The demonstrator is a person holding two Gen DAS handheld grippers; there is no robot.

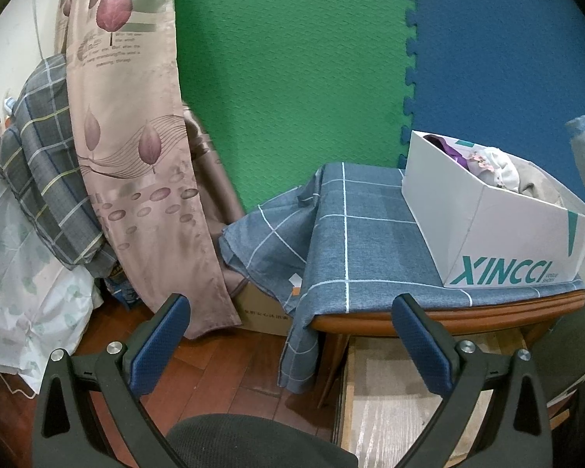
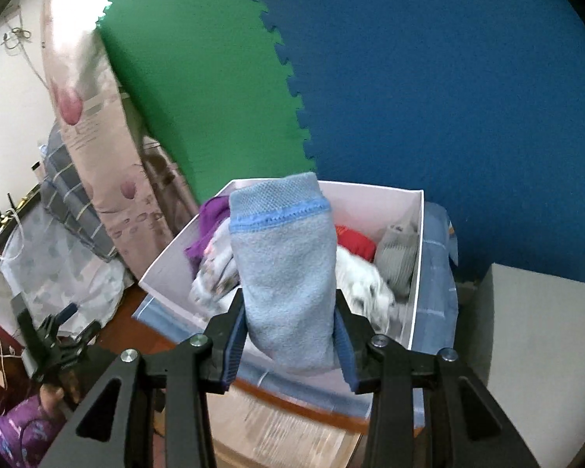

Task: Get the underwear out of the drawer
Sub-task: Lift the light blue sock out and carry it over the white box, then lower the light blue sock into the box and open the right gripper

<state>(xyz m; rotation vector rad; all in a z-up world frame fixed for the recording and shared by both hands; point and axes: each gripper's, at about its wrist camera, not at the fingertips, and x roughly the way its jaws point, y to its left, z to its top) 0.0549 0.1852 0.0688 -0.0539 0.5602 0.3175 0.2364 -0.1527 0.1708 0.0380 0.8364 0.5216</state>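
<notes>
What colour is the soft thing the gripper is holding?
Light blue, with a brighter blue stitched band near the top of the folded cloth. Best seen from the right wrist.

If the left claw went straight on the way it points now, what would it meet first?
Probably the blue checked cloth hanging over the wooden table's edge, roughly at its left corner. The left claw stands open and empty. Depth is unclear; slightly left, it could pass the corner toward the cardboard box below.

Left wrist view looks forward and down from low beside the cloth-covered surface (image 1: pixel 370 234), white box (image 1: pixel 507 241) off to its right, not close. Right wrist view sits close above the same box (image 2: pixel 417 273), angled steeply down. Both share box, green and blue foam mats (image 1: pixel 292 78), curtain (image 1: pixel 136 156).
</notes>
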